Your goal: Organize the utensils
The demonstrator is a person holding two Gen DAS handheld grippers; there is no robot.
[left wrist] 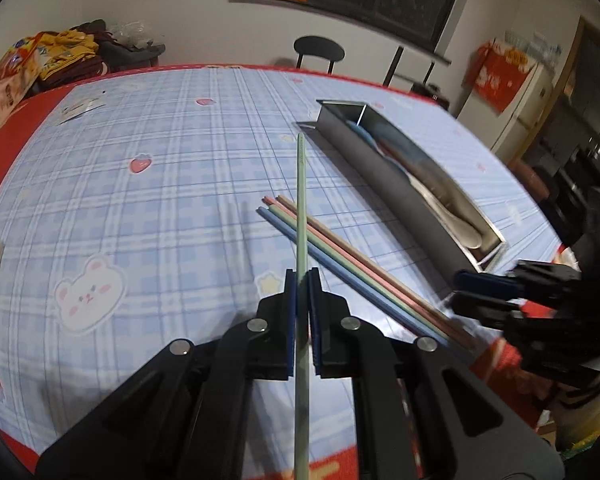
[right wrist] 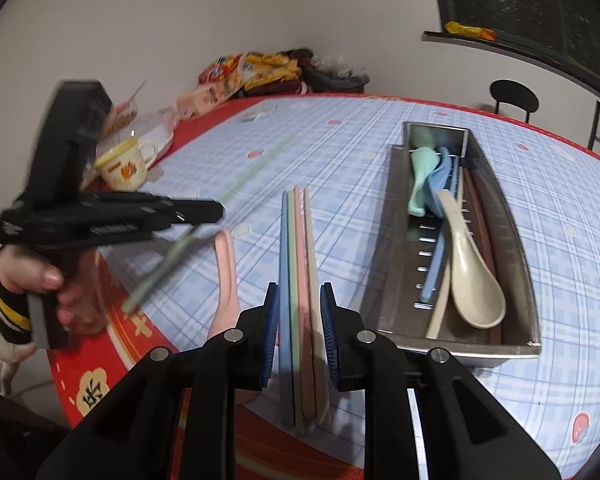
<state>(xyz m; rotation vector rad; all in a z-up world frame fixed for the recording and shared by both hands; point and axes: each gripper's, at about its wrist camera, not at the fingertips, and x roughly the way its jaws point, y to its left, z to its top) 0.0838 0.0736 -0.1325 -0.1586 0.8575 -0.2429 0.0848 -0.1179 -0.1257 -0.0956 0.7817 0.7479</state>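
Pastel plastic chopsticks: one pale green chopstick [left wrist: 301, 208] is clamped between the pads of the left gripper [left wrist: 301, 280], running up the middle of the left wrist frame and lifted off the cloth, its tip pointing toward the top centre. Four more chopsticks [right wrist: 300, 280] (blue, green, pink, beige) lie side by side in a bundle between the fingers of the right gripper [right wrist: 300, 300] at lower centre of the right wrist view; jaws narrow, close on both sides of the bundle, pad contact cannot be told. Right of the bundle sits a long stainless steel utensil tray [right wrist: 503, 216] with slotted floor, holding a beige soup spoon [right wrist: 473, 280], a mint green spoon [right wrist: 421, 176], a blue spoon [right wrist: 439, 180] and a few dark sticks. A pink spoon [right wrist: 226, 268] lies on the cloth left of the right gripper. Everything rests on a blue plaid tablecloth [left wrist: 160, 200] with bear and strawberry prints over a red table edge. A hand [right wrist: 66, 280] with a cream sleeve grips the left gripper's handle at mid left. A yellow cartoon mug [right wrist: 126, 166] stands at upper left, snack bags [right wrist: 252, 68] behind it.
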